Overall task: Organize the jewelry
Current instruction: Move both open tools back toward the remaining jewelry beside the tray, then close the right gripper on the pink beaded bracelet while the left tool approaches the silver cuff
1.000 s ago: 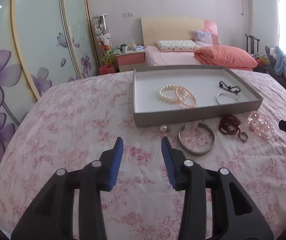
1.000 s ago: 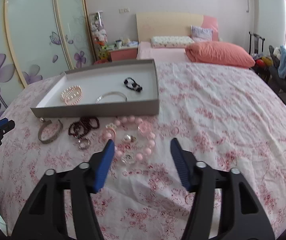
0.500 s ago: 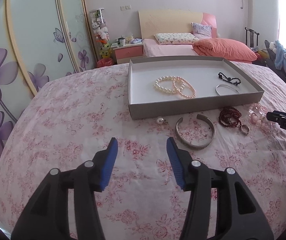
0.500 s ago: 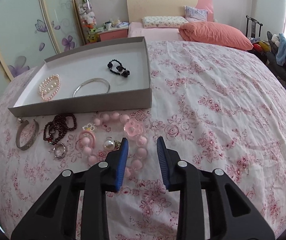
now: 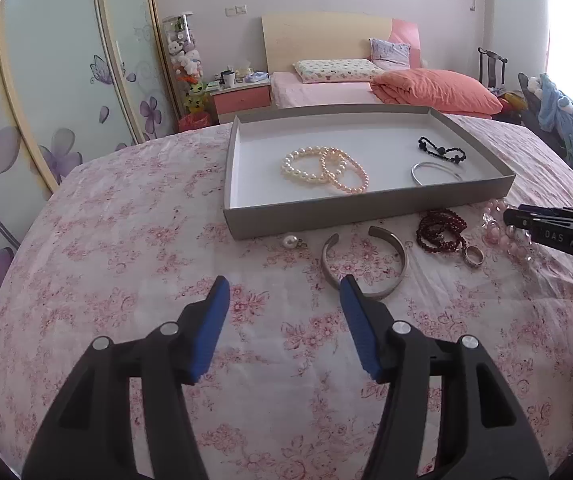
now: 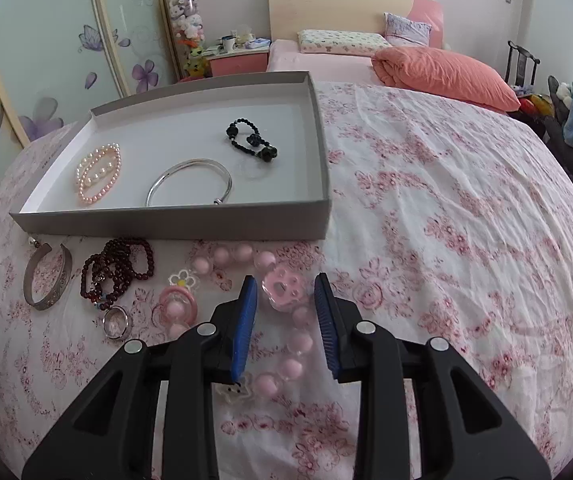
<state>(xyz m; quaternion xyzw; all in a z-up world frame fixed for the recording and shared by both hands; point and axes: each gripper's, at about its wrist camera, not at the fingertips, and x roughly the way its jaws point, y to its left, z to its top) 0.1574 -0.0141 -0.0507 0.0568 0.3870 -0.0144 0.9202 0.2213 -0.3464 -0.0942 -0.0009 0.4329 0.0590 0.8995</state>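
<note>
A grey tray (image 5: 366, 208) (image 6: 166, 224) on the bed holds two pearl bracelets (image 5: 322, 168), a silver bangle (image 6: 190, 180) and a black bead bracelet (image 6: 250, 140). In front of it lie a pearl pendant (image 5: 289, 242), a silver cuff (image 5: 402, 258), a dark red bead bracelet (image 6: 118, 264), a ring (image 6: 106, 326) and a pink bead bracelet (image 6: 284, 290). My left gripper (image 5: 284, 280) hovers before the cuff, jaws opening, nothing between them. My right gripper (image 6: 284, 280) straddles the pink bracelet's paw charm; its pads do not press on it.
The flowered bedspread (image 6: 446, 220) stretches wide to the right of the tray. A second bed with an orange quilt (image 5: 434, 88) stands behind, a nightstand (image 5: 242, 96) to its left. Sliding wardrobe doors (image 5: 46, 80) line the left side.
The left jaws have spread wider. The right gripper has come forward and down over the pink bracelet, and its jaws have narrowed around it.
</note>
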